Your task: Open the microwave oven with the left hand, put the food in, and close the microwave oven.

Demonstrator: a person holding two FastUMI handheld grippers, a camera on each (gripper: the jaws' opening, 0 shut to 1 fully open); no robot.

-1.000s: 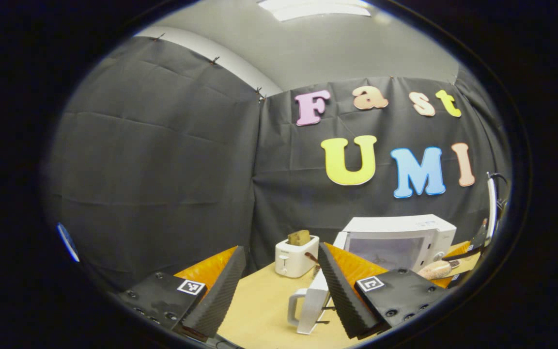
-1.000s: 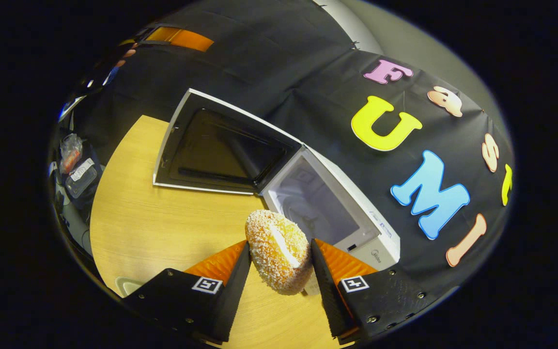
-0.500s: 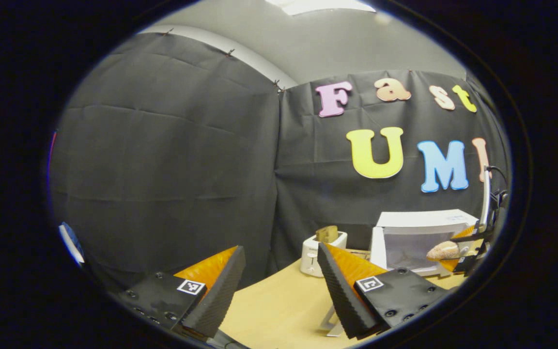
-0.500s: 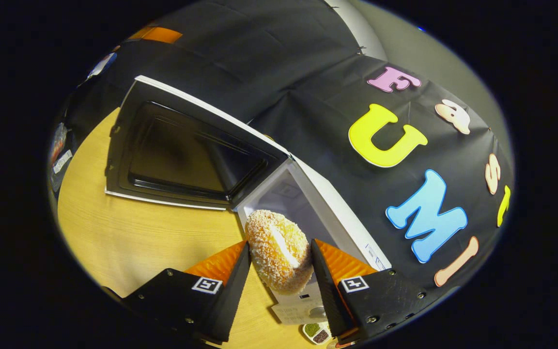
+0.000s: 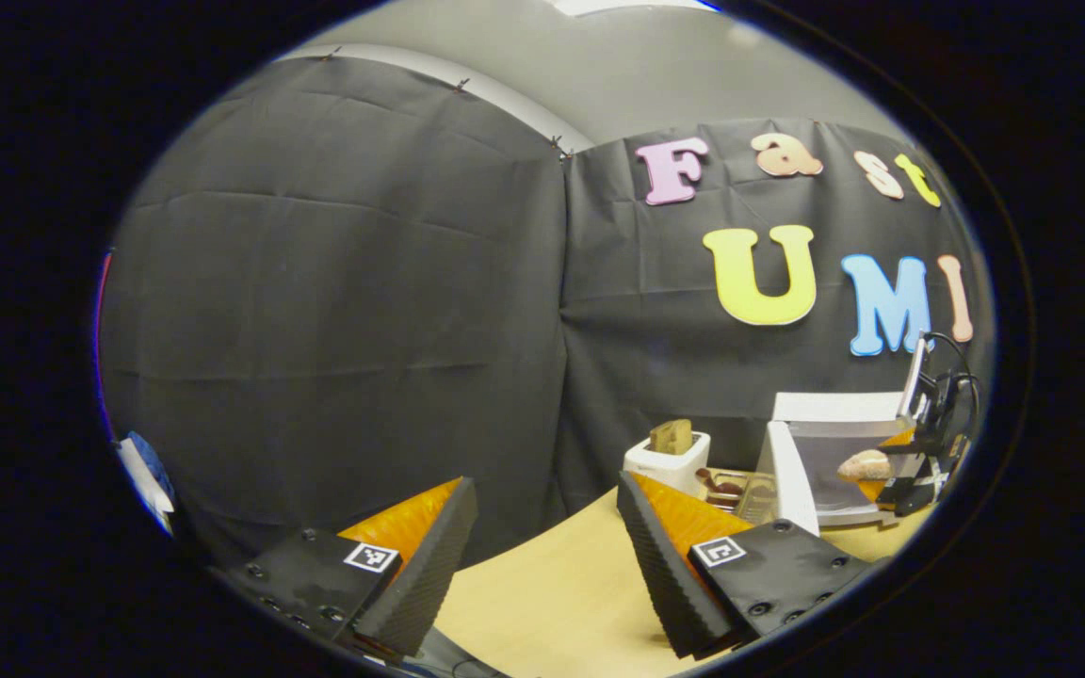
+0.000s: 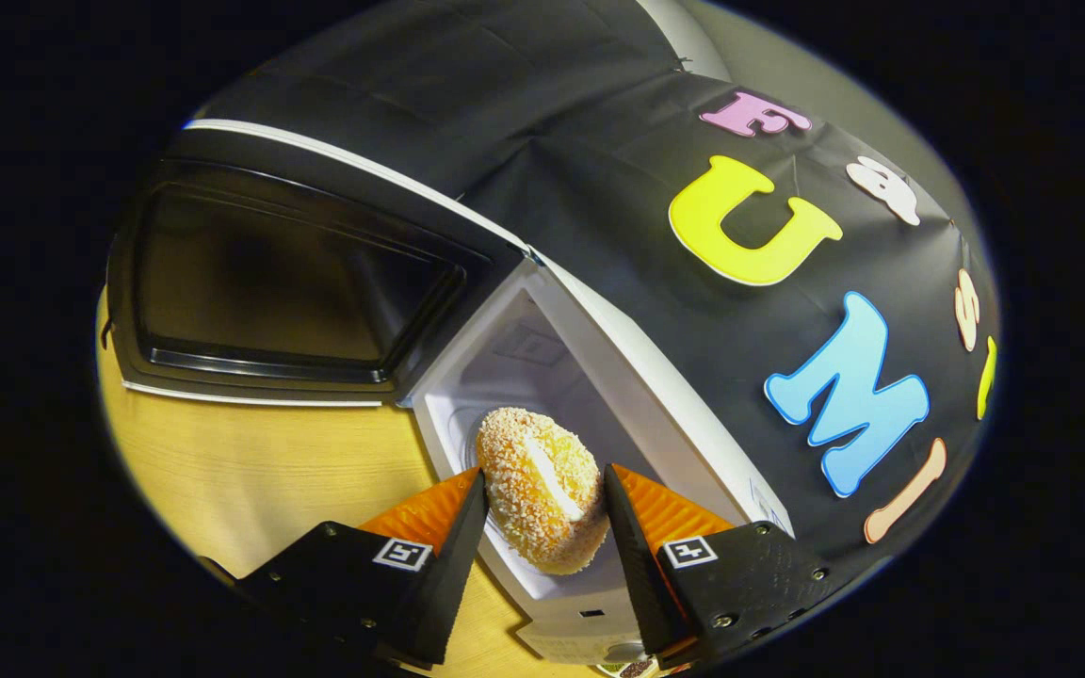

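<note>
Right gripper (image 6: 542, 508): fingers closed on the bun (image 6: 541, 488), one finger on each side, bun held edge-up with its crumb crust and a pale split facing the camera. Bun sits at the mouth of the microwave (image 6: 655, 395), over the front lip of the white cavity; whether it is fully inside I cannot tell. Door (image 6: 269, 282) swung wide to the left in the right gripper view, dark inner window facing the camera, bottom edge over the bench (image 6: 251, 471). Microwave back is against the black wall cloth.

Left gripper (image 5: 542, 556): fingers spread wide, nothing between them, held above the near edge of the bench (image 5: 561, 584), well apart from the microwave (image 5: 839, 443). In the left gripper view the microwave stands at the far right of the bench, its door (image 5: 792, 476) seen edge-on, open toward the camera. The bun (image 5: 865, 464) shows in the cavity opening, held by the right gripper (image 5: 910, 466), with cables on the unit behind it. A toaster (image 5: 667, 461) with a slice of toast (image 5: 672, 436) sticking out stands left of the microwave near the bench's back edge, close to the wall cloth. Small brown items (image 5: 736, 485) lie between toaster and door; too small to identify.
</note>
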